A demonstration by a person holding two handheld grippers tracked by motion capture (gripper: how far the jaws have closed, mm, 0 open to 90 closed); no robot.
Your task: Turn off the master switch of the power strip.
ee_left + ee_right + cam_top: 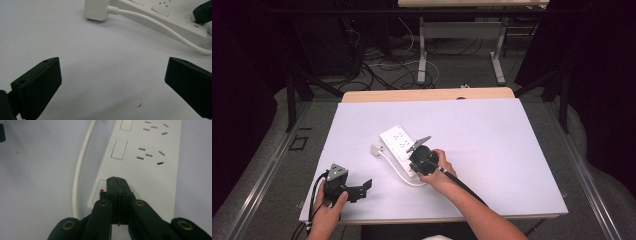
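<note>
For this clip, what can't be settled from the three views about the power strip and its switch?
- Switch position: in the right gripper view the shut fingers of the right gripper cover most of it; a red edge shows.
- Power strip far end: cut off by the top edge there.
- Cable run: leaves the left gripper view at its right edge.
- Plug prongs: too small in the high view.

White power strip (399,145) lies flat mid-table, its cord curling alongside.
</note>
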